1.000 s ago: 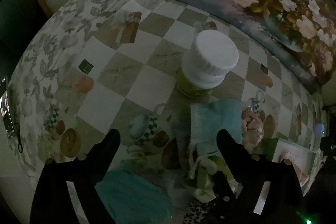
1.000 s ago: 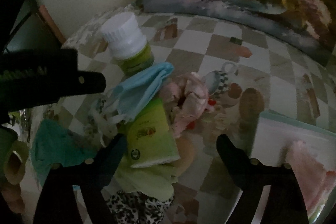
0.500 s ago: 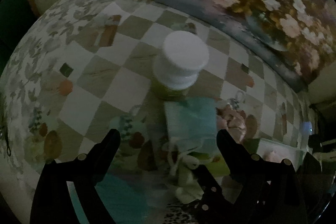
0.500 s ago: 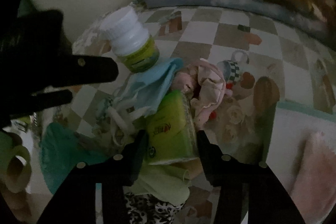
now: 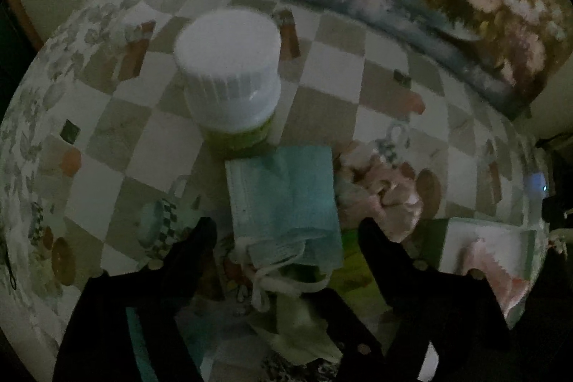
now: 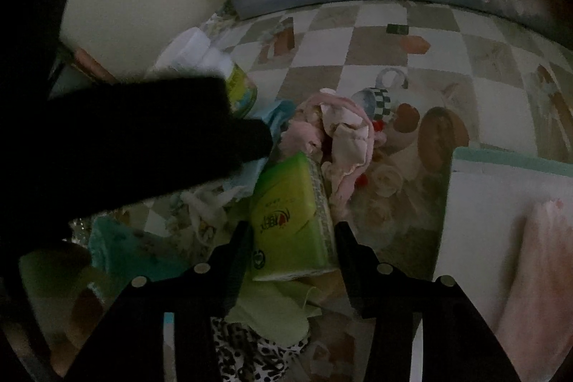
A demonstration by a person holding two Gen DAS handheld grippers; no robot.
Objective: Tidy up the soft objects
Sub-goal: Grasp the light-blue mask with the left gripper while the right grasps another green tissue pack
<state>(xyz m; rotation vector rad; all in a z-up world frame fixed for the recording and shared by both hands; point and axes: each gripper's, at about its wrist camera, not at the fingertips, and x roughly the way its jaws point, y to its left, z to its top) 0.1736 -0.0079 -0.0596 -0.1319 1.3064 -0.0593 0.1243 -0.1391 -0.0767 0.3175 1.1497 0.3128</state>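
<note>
**Two claws work one pile of soft things**

Left wrist view: the left claw [image 5: 286, 231] points steeply down over a stack of blue face masks [image 5: 283, 199], which lies between its two fingers, just near of a white-capped jar [image 5: 229, 74]. The jaws are closing, but the pads stand clear of the stack on both sides, so nothing is gripped yet. They straddle the stack's width, which looks like the setup for a pinch from both edges. White ear loops [image 5: 272, 278] trail toward the camera. Right of the masks lies a crumpled pink cloth [image 5: 379, 196]; far right, a white tray [image 5: 483, 238] already holds something pink, probably the sorting place. Dim light and blur hide what lies under the masks.

Right wrist view: the right claw [image 6: 292, 238] is narrowed onto a green tissue pack [image 6: 290, 221], its fingers pressing both long sides, apparently a firm hold for lifting the pack off the pile on the tabletop [image 6: 447, 49]. A pale green cloth [image 6: 272, 310] and a leopard-print fabric [image 6: 250, 357] lie beneath, cut off by the fingers. The left claw's dark body blocks the left side, covering most of the masks and jar.
</note>
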